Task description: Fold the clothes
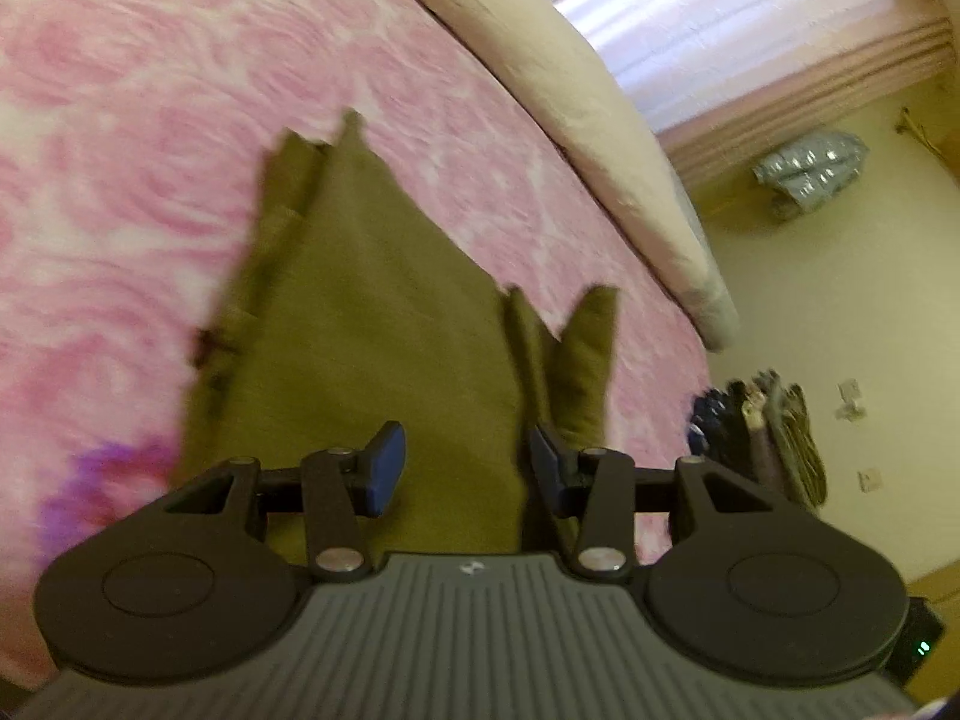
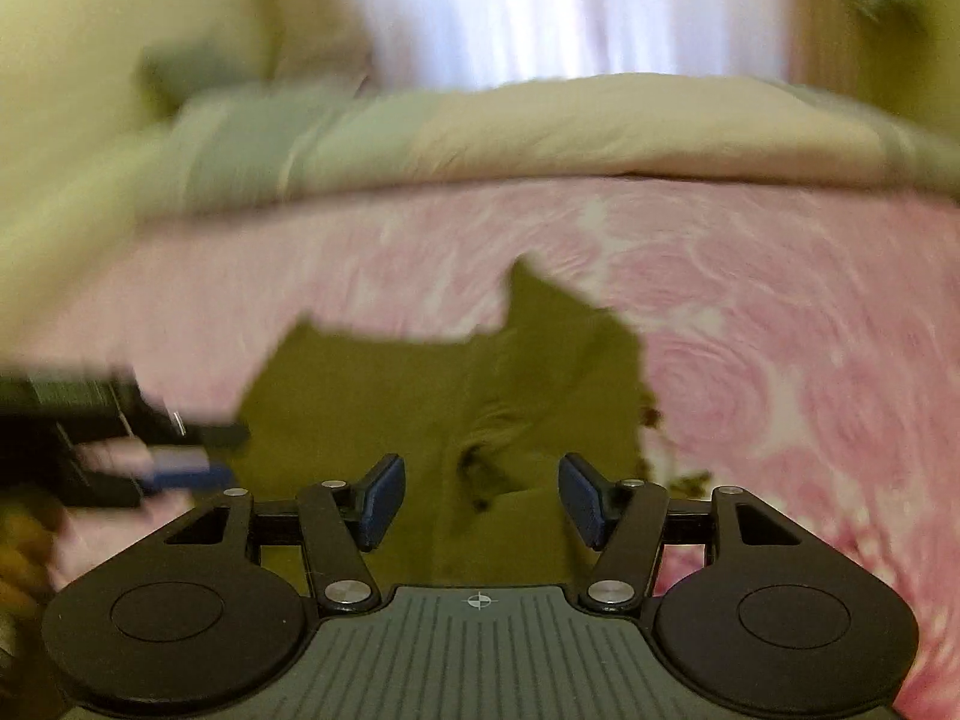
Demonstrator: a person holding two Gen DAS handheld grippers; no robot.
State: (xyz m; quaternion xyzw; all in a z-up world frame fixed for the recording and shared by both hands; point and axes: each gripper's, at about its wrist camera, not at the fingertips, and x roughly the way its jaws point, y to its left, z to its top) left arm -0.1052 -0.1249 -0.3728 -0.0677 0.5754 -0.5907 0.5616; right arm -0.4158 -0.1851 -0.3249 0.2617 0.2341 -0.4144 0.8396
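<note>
Right gripper (image 2: 481, 501) standing spread, pinching nothing, above olive garment (image 2: 420, 408). Left gripper (image 1: 467, 468) likewise spread, empty, hovering over same garment. Garment lying flat on pink blanket (image 1: 150, 120). Risk: pads snagging blanket pile with cloth, dragging fold crooked; loose far flaps bunching.

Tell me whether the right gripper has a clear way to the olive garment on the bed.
Probably yes: the right gripper is open, with the olive garment spread right ahead and nothing lying between.

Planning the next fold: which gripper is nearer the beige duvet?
Hard to call. Left gripper and right gripper both hover open over the olive garment, with pink blanket between them and the duvet.
</note>
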